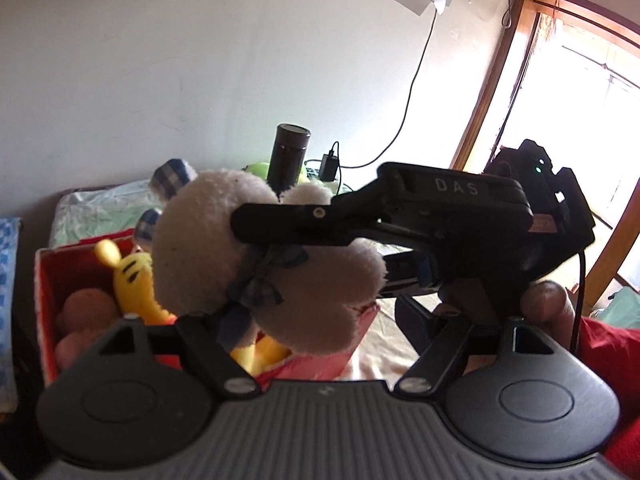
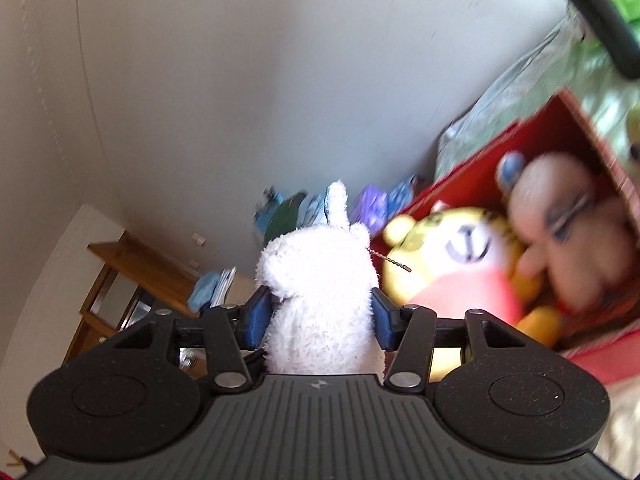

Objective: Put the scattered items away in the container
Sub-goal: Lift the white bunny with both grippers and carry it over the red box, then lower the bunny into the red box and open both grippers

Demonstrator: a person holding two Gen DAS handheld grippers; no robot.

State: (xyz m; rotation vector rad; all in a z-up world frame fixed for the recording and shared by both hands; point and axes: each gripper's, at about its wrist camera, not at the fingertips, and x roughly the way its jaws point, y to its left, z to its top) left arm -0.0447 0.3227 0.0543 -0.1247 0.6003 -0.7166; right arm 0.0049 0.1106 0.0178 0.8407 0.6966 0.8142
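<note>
Right hand-held gripper (image 2: 322, 320): blue pads (image 2: 262, 316) clamped on a small white plush (image 2: 320, 300) w/ a horn-like tip, held upright at 12 o'clock of its own cam. A bead chain (image 2: 390, 258) hangs off the plush at 3 o'clock.

In the left wrist view the right hand-held gripper (image 1: 256, 228) comes in from 3 o'clock, fingers (image 1: 288, 226) across a cream plush w/ checked bow (image 1: 260, 264), which sits above the red box (image 1: 42, 300). Whether that grip is firm there, can't tell.

Left hand-held gripper (image 1: 324, 344): jaws apart, nothing between them; the cream plush is beyond its left finger.

Red box at 9 o'clock of left view, on the bed (image 1: 384, 344). Inside: yellow plush (image 1: 132, 276), pink plush (image 1: 86, 312). In the right view (blurred) the box is at 3 o'clock w/ a yellow tiger-face plush (image 2: 452, 256) and a beige plush (image 2: 568, 236).

Behind the box: dark bottle (image 1: 288, 152), charger (image 1: 329, 166) w/ cable up the wall (image 1: 416, 64).
</note>
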